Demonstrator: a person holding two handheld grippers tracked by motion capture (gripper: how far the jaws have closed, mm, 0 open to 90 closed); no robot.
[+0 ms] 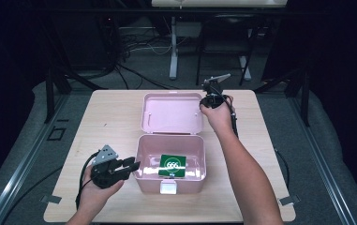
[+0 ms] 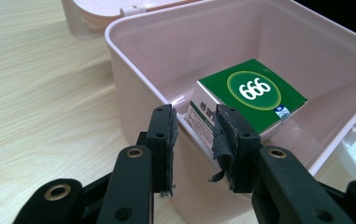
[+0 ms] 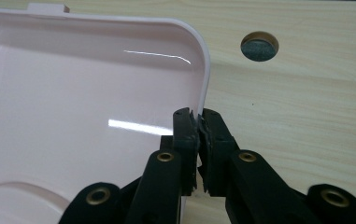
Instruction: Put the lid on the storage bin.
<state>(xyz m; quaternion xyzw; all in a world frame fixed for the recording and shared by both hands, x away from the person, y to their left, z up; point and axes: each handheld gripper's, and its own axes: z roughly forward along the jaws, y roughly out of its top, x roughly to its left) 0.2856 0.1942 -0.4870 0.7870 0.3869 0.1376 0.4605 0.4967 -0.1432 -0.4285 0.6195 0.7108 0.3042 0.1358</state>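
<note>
A pink plastic box (image 1: 195, 180) stands open on the wooden table, its lid (image 1: 171, 112) lying back flat behind it. Inside lies a green carton (image 1: 173, 165) printed 666 (image 2: 252, 95). My left gripper (image 1: 136, 165) is at the box's left wall (image 2: 133, 60). Its jaws (image 2: 194, 123) straddle that wall, one outside and one inside, with a gap showing at the inner pad. My right gripper (image 1: 202, 105) is at the lid's right edge. In the right gripper view it (image 3: 198, 119) is shut on the rim of the lid (image 3: 87, 93).
A white latch (image 1: 168, 188) sits on the box's front wall. Bare wooden table (image 1: 106, 122) lies to both sides of the box. A round cable hole (image 3: 259, 45) is in the tabletop beyond the lid. Table legs and cables stand on the dark floor behind.
</note>
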